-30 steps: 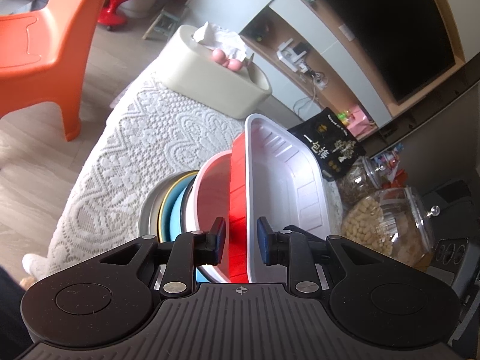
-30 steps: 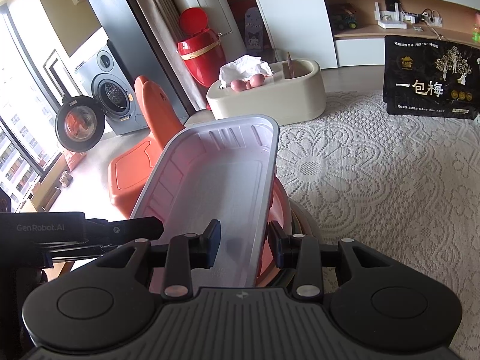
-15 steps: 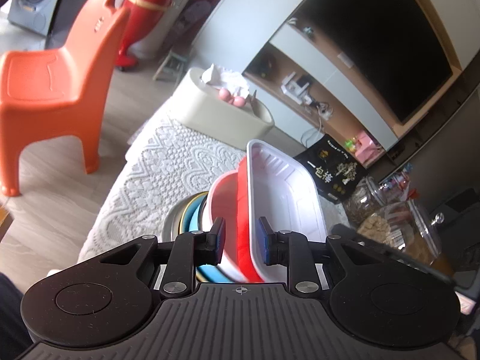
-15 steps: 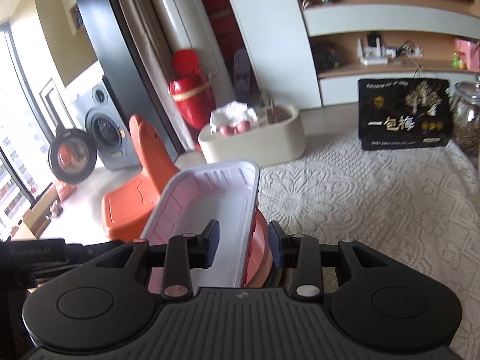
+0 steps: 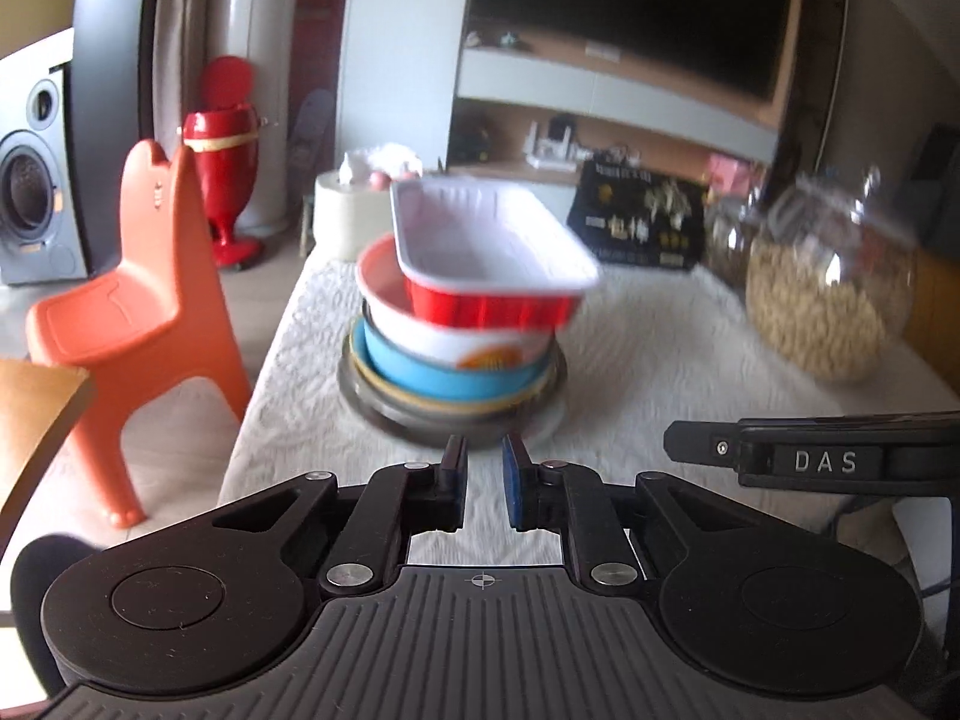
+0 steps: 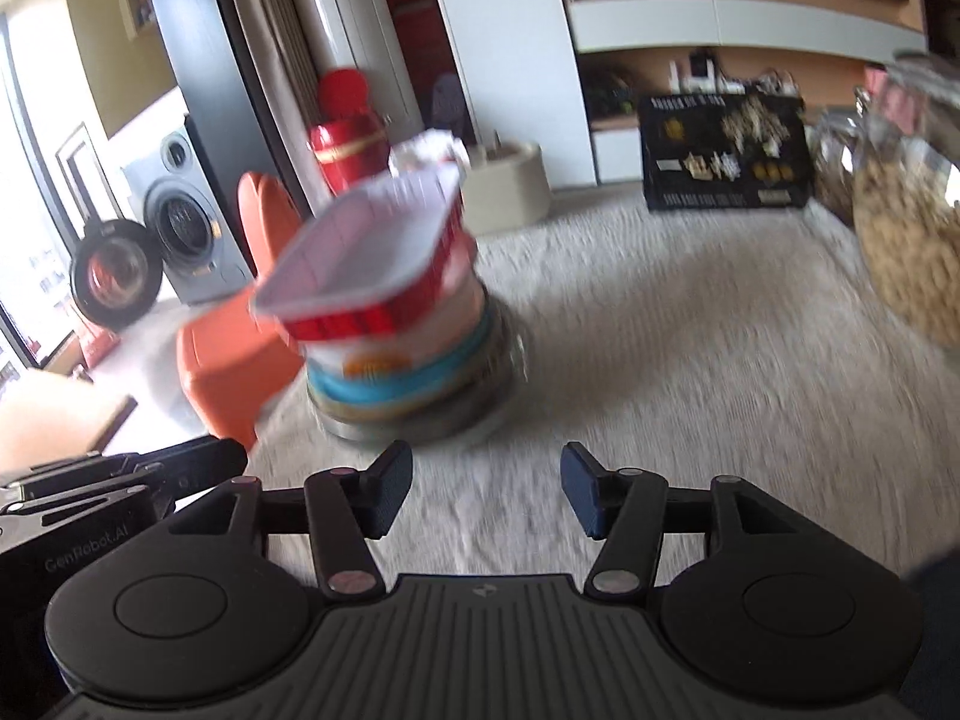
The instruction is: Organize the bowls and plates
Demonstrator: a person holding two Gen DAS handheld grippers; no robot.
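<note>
A stack of dishes stands on the lace-covered table (image 5: 630,372). On top lies a red rectangular tray with a white inside (image 5: 489,261), tilted in a white and orange bowl (image 5: 456,342), over a blue bowl (image 5: 438,375) and a dark plate (image 5: 432,411). The stack also shows in the right wrist view (image 6: 390,312). My left gripper (image 5: 483,471) sits just in front of the stack, its jaws narrowly apart and empty. My right gripper (image 6: 486,489) is open and empty, back from the stack.
A glass jar of nuts (image 5: 831,294) stands at the right, a second jar (image 5: 729,240) and a black snack bag (image 5: 642,222) behind it. A beige tissue box (image 5: 345,216) sits at the table's far end. An orange chair (image 5: 138,312) stands left of the table.
Both grippers have pulled back from the stack and let go of the tray. The right gripper has opened wide. The tray now rests tilted on the bowls.
</note>
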